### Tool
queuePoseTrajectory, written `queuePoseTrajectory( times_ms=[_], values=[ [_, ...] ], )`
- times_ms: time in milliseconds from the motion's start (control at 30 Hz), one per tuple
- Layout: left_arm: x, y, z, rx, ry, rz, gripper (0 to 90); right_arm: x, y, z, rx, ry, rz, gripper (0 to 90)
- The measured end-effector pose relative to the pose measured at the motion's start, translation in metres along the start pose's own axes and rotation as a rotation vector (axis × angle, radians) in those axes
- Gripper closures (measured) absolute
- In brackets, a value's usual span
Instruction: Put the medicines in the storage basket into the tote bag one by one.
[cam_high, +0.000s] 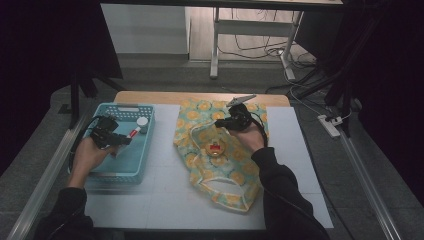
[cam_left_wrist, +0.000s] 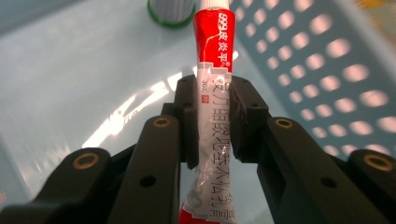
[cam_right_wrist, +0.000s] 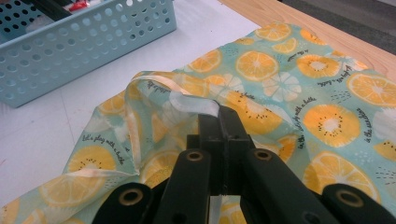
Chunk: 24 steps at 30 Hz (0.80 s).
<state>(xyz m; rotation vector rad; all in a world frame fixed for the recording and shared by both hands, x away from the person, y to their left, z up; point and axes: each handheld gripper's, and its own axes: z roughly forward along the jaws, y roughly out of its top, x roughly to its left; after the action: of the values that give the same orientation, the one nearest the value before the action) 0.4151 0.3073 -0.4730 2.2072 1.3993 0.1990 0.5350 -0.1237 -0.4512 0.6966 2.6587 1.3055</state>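
Where the left claw (cam_left_wrist: 214, 116) is seen in the left gripper view, it is clamped on a red-and-white tube (cam_left_wrist: 212, 60), pads pressed against both flat sides at approx. mid-length. The tube's long axis is aligned with the claw's own line: the capped end is pointed away from the camera, the crimped end (cam_left_wrist: 208, 212) is directed back between the arms. Printed characters are run lengthwise along the tube. The tube is held above the floor of a light blue basket (cam_left_wrist: 327, 56); contact with the floor cannot be told. A small white container w/ green rim (cam_left_wrist: 171, 11) is stood just beyond the cap end, inside the same basket.

In the high view, the basket (cam_high: 102, 172) is placed at the left of the white surface (cam_high: 165, 150), and the left claw (cam_high: 125, 140) w/ the tube (cam_high: 134, 132) is positioned over it, tube pointed toward the container (cam_high: 142, 121) at the far right corner.

The right claw (cam_right_wrist: 223, 122) is closed on a fold of a fruit-print cloth bag (cam_right_wrist: 299, 70), fabric pinched and lifted into a ridge. In the high view the bag (cam_high: 200, 135) is spread at centre of the surface, right claw (cam_high: 222, 124) at its upper part. A small round orange item (cam_high: 216, 149) is lying on the bag, near the claw; its nature cannot be told.
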Motion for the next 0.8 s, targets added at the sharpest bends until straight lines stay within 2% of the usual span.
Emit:
queuePoseTrajectory(
  times_ms=[200,500,600,800],
  values=[
    [-0.02,0.011,-0.01,-0.04,-0.038,0.039,74.7,-0.001,0.001,-0.001,-0.002,-0.002,0.001,90.0],
    [-0.048,0.029,-0.011,-0.059,-0.094,0.083,74.7,0.0,0.001,-0.002,-0.004,-0.004,-0.001,90.0],
    [-0.059,0.034,-0.012,-0.081,-0.122,0.112,74.7,-0.001,0.001,-0.003,-0.007,-0.004,-0.001,90.0],
    [-0.082,0.045,-0.009,-0.081,-0.168,0.16,74.7,0.0,0.001,-0.003,-0.008,-0.003,0.0,90.0]
  ],
)
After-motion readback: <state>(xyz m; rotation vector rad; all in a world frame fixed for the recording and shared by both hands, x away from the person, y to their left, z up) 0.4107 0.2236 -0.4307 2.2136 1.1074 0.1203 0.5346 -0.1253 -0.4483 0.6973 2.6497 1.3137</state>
